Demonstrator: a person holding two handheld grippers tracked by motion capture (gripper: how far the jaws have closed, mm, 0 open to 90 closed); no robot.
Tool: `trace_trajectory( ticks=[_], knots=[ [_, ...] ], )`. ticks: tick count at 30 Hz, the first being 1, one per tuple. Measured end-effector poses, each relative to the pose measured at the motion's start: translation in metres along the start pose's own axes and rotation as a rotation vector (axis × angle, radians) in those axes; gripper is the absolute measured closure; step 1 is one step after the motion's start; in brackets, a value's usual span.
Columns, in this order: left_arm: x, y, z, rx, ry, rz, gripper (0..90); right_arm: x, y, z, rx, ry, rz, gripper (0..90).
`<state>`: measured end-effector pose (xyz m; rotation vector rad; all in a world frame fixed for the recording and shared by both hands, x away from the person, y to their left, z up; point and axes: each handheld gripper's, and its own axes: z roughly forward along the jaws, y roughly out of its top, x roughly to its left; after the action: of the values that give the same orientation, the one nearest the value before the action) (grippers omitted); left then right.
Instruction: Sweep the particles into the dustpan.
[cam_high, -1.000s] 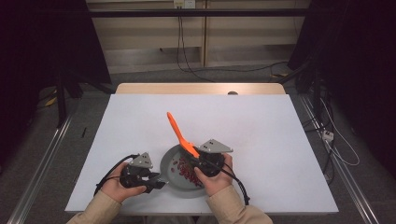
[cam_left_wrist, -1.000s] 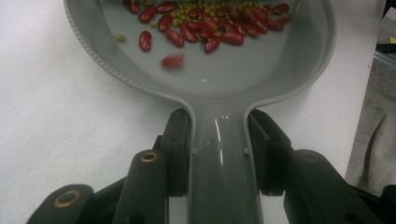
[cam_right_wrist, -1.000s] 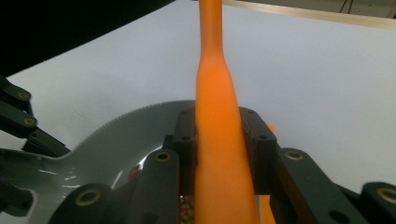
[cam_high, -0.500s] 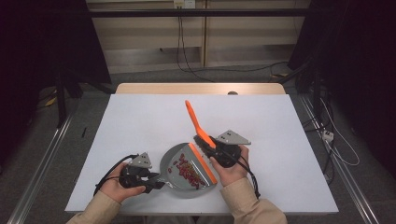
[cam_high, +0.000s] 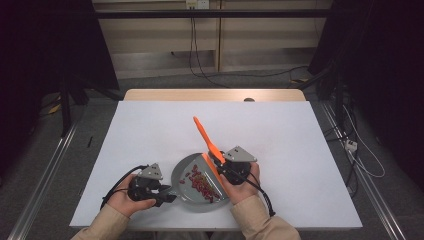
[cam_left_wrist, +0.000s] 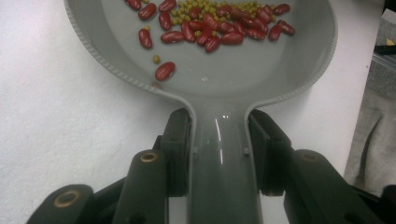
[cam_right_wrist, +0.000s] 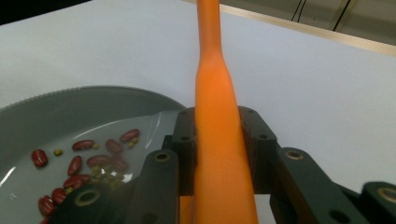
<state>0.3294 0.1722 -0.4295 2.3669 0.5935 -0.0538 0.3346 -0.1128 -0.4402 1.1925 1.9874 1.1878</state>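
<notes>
Swinging back toward the pan within half a second, the right gripper (cam_high: 220, 161) now holds the orange scraper (cam_high: 202, 133) over the grey pan (cam_high: 181, 176) on the white table (cam_high: 300, 135), seen from above. Left gripper view: the left gripper (cam_left_wrist: 219, 144) clamps the pan's handle (cam_left_wrist: 218, 177); red beans (cam_left_wrist: 205, 32) lie inside. Right gripper view: jaws clenched on the scraper's handle.

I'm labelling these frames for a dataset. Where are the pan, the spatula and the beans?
pan (cam_left_wrist: 261, 70): left gripper view, bare inner floor of the grey bowl.
spatula (cam_right_wrist: 217, 102): right gripper view, orange handle just above the jaws.
beans (cam_high: 202, 184): high view, middle of the red pile in the pan.
</notes>
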Motion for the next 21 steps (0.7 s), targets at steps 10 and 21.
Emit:
trace_trajectory(
  ticks=[10, 21],
  knots=[
    [0.0, 0.0, 0.0, -0.004, 0.0, 0.003, 62.4, 0.008, 0.002, -0.002, -0.017, 0.03, 0.036, 71.7],
    [0.0, -0.001, 0.0, -0.006, 0.001, 0.003, 62.4, 0.011, 0.013, -0.007, -0.059, 0.099, 0.081, 71.7]
  ],
)
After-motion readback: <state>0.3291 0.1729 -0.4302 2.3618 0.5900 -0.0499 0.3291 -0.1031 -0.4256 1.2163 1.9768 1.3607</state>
